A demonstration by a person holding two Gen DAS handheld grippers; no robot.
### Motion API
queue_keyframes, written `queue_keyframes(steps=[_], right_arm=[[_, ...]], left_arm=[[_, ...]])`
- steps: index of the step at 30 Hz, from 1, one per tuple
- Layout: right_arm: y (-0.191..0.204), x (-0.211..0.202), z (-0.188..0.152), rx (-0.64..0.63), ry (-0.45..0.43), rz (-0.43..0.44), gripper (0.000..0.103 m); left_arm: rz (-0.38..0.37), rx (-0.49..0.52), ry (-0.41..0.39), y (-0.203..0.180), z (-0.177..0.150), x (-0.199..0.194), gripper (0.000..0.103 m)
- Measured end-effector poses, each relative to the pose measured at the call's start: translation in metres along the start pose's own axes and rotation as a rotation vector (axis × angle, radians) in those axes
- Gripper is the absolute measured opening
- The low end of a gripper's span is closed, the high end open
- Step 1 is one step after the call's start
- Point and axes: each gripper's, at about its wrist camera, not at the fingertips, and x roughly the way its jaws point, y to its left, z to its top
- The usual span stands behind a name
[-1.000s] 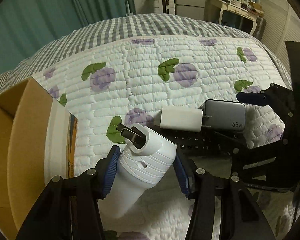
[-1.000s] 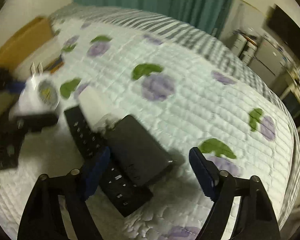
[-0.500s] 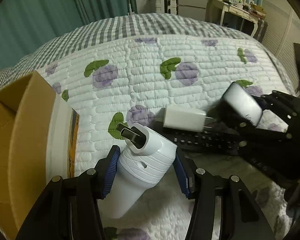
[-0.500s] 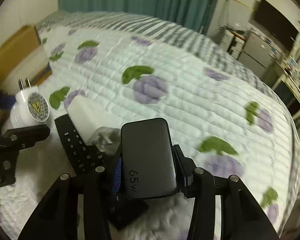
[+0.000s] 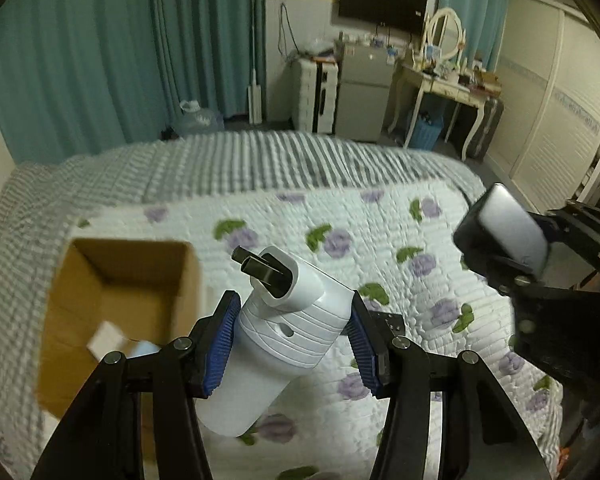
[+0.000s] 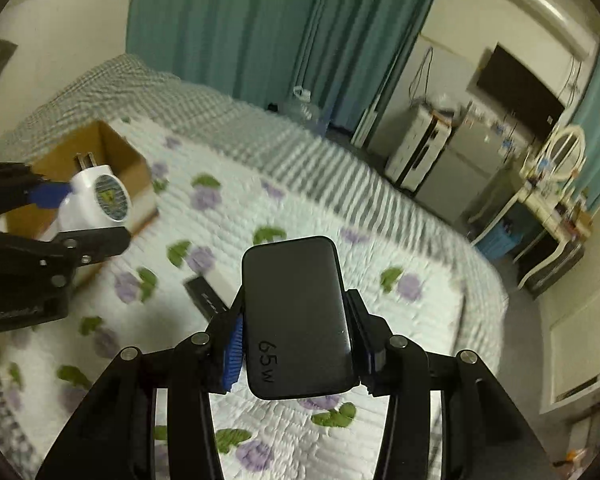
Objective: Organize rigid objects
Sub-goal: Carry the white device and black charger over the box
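Observation:
My left gripper is shut on a white plug adapter with two dark prongs, held well above the bed. An open cardboard box lies just to its left, with small white items inside. My right gripper is shut on a dark grey 65W charger, raised above the quilt. The charger also shows in the left wrist view at the right. The white adapter and the box show at the left of the right wrist view. A black remote lies on the quilt, partly hidden by the charger.
The bed has a white floral quilt and a grey checked blanket. Beyond the bed stand teal curtains, a small fridge, a dressing table and a wall TV.
Both grippers have risen high above the bed with their loads. The right gripper closed on the 65W charger and lifted it. The box interior has come into view.

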Motion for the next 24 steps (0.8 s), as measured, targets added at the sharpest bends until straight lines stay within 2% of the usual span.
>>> queue_keyframes(steps=[5, 10, 16, 20, 24], right_arm=[[0.040, -0.061, 0.046, -0.016, -0.070, 0.034, 0.044], [0.098, -0.078, 0.081, -0.054, -0.106, 0.078, 0.044], [0.168, -0.049, 0.106, -0.095, -0.088, 0.130, 0.044], [0.202, -0.010, 0.111, -0.085, -0.056, 0.158, 0.044], [0.213, 0.032, 0.112, -0.040, -0.021, 0.174, 0.044]], left_arm=[[0.052, 0.004, -0.047, 0.043, 0.006, -0.042, 0.054], [0.114, -0.023, -0.067, 0.103, -0.003, -0.061, 0.054], [0.096, -0.120, -0.016, 0.172, -0.032, -0.032, 0.054], [0.067, -0.111, 0.037, 0.190, -0.048, 0.001, 0.054], [0.042, -0.086, 0.072, 0.191, -0.054, 0.030, 0.054]])
